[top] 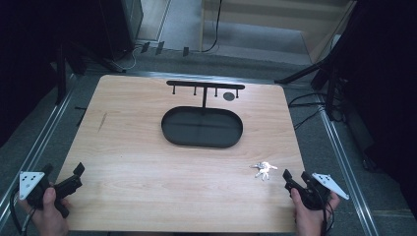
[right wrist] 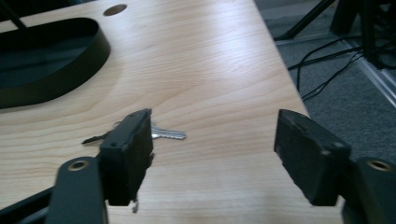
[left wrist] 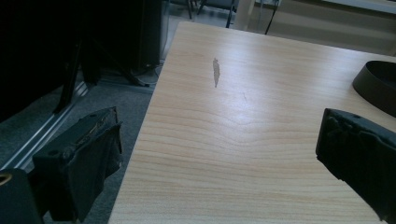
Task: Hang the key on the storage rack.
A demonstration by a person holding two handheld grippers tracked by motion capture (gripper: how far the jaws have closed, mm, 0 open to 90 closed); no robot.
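Keys (top: 262,169) flat on worktop (top: 147,162), just ahead-left of right claw (top: 294,178), jaws apart, empty. Left claw (top: 74,177) apart too, idle. Risk: thin keys skidding off near edge; key rack (top: 204,87) hooks small.

An oval tray (top: 202,127) lies on the middle of the table (top: 147,162), toward the far side. Behind the tray stands a hook rack (top: 205,86). The keys (top: 262,169) lie near the table's front right corner, well apart from the tray.
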